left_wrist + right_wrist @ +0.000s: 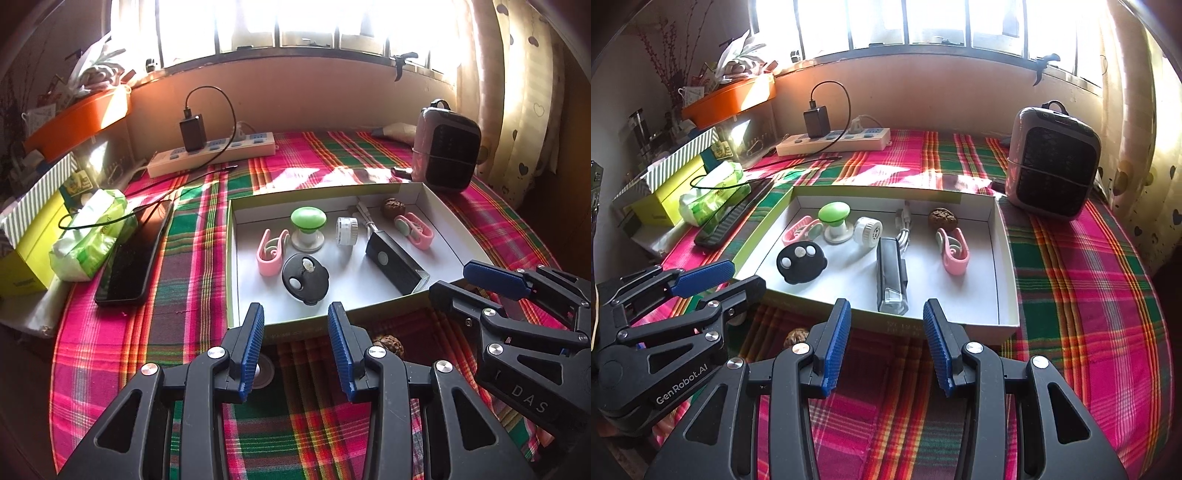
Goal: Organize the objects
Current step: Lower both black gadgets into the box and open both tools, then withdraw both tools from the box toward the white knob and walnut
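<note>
Shallow cardboard box (1006, 258), white inside, green-edged, lying flat at the middle of the table (1089, 295) on a pink, green and red plaid cloth. Contents, left to right: pink clip (798, 229), on its side at the far left; black round lid (800, 264) with white buttons, near left; green-topped mushroom-shaped knob (834, 218), upright beside the clip; white ridged cylinder (868, 229), just right of the knob; black rectangular device (892, 275), lengthwise toward the near wall, with a white cable (904, 225) behind it; walnut (942, 219), far right; second pink clip (955, 251), just in front of that walnut. Outside the box: second walnut (796, 338) on the cloth, against the near wall. Left gripper (295, 347): low before the near wall, jaws partly apart, nothing between them. Right gripper (886, 345): likewise low and near, jaws partly apart and empty. Surroundings: dark phone (135, 254) left of the box; green tissue pack (90, 232) beside it; power strip (212, 153) with black charger at the far edge; small heater (1052, 162) far right.
</note>
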